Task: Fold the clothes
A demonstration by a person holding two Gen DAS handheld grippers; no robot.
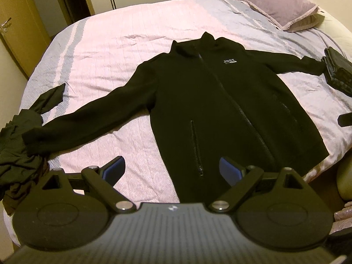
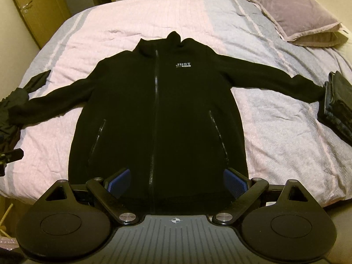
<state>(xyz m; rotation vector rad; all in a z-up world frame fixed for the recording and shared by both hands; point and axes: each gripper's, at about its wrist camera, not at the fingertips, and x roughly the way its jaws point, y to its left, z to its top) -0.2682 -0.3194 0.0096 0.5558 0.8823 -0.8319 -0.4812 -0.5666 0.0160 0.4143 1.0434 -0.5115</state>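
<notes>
Lying flat mid-frame on bed (image 2: 275,132): black jacket (image 2: 158,114), collar toward top; left tool (image 1: 172,171), right tool (image 2: 177,181) hovering apart at hem.

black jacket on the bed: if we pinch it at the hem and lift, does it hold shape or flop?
Likely flops: the jacket lies flat and limp on the bed, sleeves splayed. The fabric looks thick and fleecy, so probably good grip and some weight. The zipper is closed, so both front panels should lift together.
</notes>
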